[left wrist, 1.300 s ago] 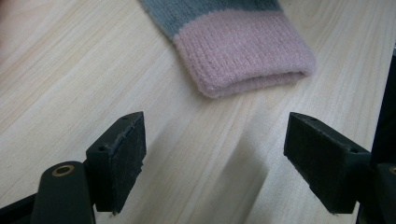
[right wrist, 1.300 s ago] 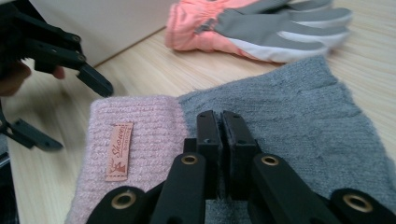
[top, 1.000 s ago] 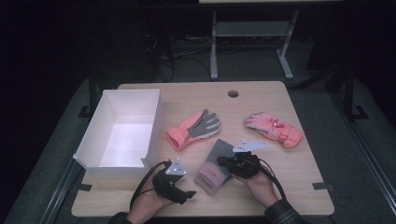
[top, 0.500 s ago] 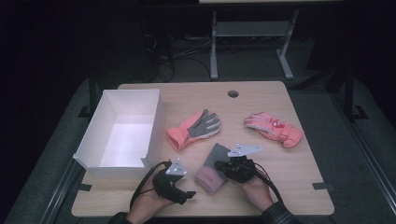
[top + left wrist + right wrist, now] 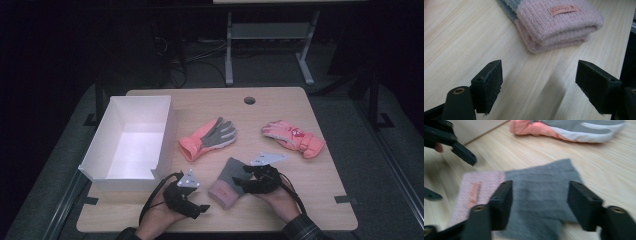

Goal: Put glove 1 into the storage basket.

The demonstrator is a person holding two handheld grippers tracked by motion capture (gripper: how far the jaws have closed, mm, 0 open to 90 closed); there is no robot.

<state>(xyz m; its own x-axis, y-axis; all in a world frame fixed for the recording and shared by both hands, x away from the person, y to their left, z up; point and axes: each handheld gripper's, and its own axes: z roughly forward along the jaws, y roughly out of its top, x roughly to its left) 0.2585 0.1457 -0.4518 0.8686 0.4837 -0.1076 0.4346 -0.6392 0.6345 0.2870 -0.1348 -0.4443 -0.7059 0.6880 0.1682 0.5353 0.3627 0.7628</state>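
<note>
A folded knit piece (image 5: pixel 226 181), grey at one end and pink with a small label at the other, lies flat near the table's front. My right gripper (image 5: pixel 242 178) hovers low over its grey half (image 5: pixel 544 177). Its jaws have just been opening and now stand apart above the fabric, the pads (image 5: pixel 504 202) pressing on nothing. At the front left my left gripper (image 5: pixel 202 210) is open, its jaws wide over bare wood and aimed at the pink cuff (image 5: pixel 556 22). The left gripper's jaw tips (image 5: pixel 461 152) appear at the top left of the right gripper view.
A white open box (image 5: pixel 165 135) stands at the table's left. A coral and grey glove (image 5: pixel 207 137) lies mid-table, and a pink glove (image 5: pixel 294 138) lies to the right. The wooden table (image 5: pixel 310 200) has a cable hole (image 5: pixel 249 100) near its far edge.
The right gripper's jaws, shut in both earlier frames, now stand apart over the knit piece. That hand has edged slightly left. The left gripper has kept still.
</note>
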